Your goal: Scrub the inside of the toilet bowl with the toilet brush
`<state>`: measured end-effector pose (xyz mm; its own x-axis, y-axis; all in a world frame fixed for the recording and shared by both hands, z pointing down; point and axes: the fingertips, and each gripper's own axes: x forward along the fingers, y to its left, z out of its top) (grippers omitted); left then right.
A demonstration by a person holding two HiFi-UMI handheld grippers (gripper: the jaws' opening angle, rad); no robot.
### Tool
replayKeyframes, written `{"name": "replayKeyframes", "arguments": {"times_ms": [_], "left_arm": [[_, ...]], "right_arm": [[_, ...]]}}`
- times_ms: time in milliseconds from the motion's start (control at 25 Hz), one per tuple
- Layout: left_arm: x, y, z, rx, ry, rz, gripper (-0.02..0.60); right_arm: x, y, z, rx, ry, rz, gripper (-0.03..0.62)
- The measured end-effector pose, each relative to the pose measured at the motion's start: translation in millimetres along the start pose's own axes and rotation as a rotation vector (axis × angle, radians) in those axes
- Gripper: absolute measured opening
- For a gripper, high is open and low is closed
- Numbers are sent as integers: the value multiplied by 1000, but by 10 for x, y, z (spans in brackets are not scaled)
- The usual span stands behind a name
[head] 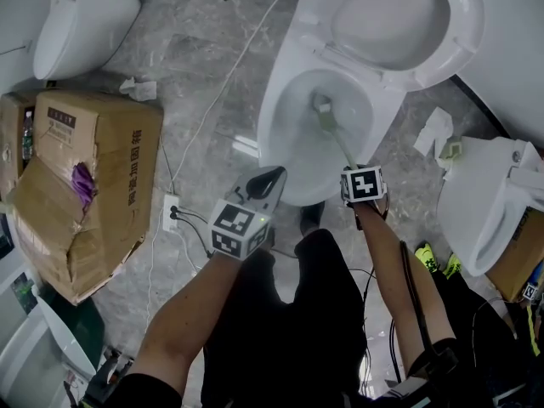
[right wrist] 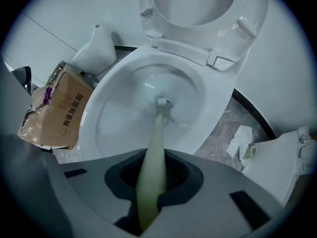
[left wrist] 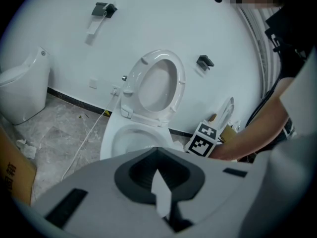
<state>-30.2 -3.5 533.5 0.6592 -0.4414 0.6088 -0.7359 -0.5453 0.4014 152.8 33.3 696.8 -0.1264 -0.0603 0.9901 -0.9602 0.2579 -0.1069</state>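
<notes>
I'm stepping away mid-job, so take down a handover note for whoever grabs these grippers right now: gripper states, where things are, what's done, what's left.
Right gripper: shut on the toilet brush handle, with the brush head down inside the toilet bowl, near the bottom.
Left gripper: shut, holding nothing, held by the bowl's front.
Done: seat is up and the brush is in the bowl.
Left: scrub around the inside walls. How much is already scrubbed cannot be told.
</notes>
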Motion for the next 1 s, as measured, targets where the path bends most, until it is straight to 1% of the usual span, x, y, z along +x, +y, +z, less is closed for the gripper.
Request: {"name": "replayKeyframes", "arguments": {"times_ms": [160, 320, 600, 800, 1000], "left_arm": [[-30, -7, 24, -10, 1, -3, 9], [-51, -2, 64, -12, -9, 6, 9], [-79, 11, 34, -17, -8, 4, 9], [-139, 8, -13, -28, -10, -1, 9], [-181, 59, -34, 37, -5, 32, 9]], "right_arm": [[23, 53, 9, 5, 7, 25, 61], [42, 126, 14, -35, 23, 35, 61], [55, 284, 113, -44, 0, 72, 61], [68, 245, 275, -52, -13, 54, 61], [84, 175, 470, -48, -39, 42, 61]]}}
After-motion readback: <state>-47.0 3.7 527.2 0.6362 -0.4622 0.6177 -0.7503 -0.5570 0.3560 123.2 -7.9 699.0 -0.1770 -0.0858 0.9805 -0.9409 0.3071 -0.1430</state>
